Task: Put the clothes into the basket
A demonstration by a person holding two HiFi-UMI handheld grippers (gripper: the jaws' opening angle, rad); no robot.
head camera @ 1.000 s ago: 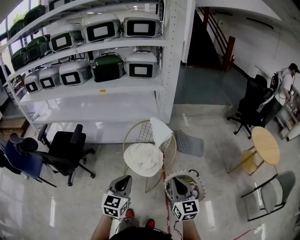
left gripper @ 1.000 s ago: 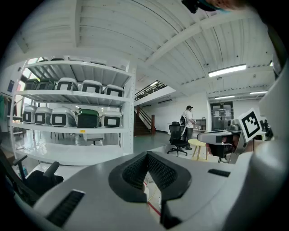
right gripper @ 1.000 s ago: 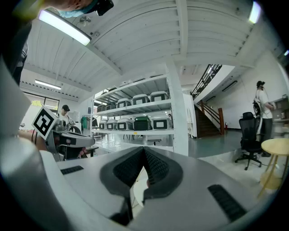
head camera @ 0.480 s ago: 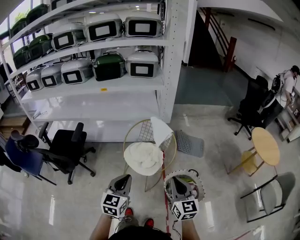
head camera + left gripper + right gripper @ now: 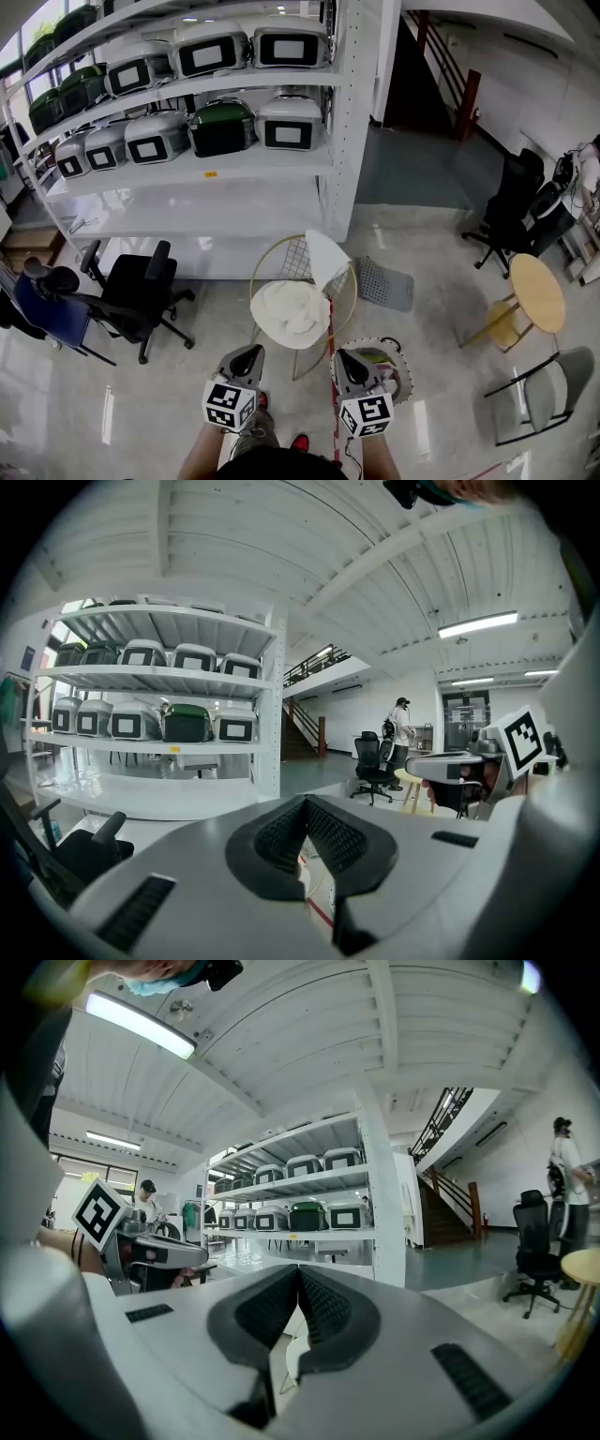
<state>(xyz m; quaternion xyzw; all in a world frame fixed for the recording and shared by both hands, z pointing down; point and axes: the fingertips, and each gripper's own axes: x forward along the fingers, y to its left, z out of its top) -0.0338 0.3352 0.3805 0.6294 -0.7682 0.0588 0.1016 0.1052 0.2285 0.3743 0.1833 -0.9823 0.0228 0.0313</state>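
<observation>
Our left tool (image 5: 249,354) and right tool (image 5: 343,358) both have their jaws pressed together on nothing, and we hold them low in front of us. The round basket (image 5: 403,367) sits just under the right tool. Beyond the tools, a white garment (image 5: 286,311) lies heaped on the seat of the wire chair (image 5: 292,258), and a second white piece (image 5: 328,258) is draped over its back. We judge both soft, light and floppy. Pinching a raised fold should lift them once the jaws open.
</observation>
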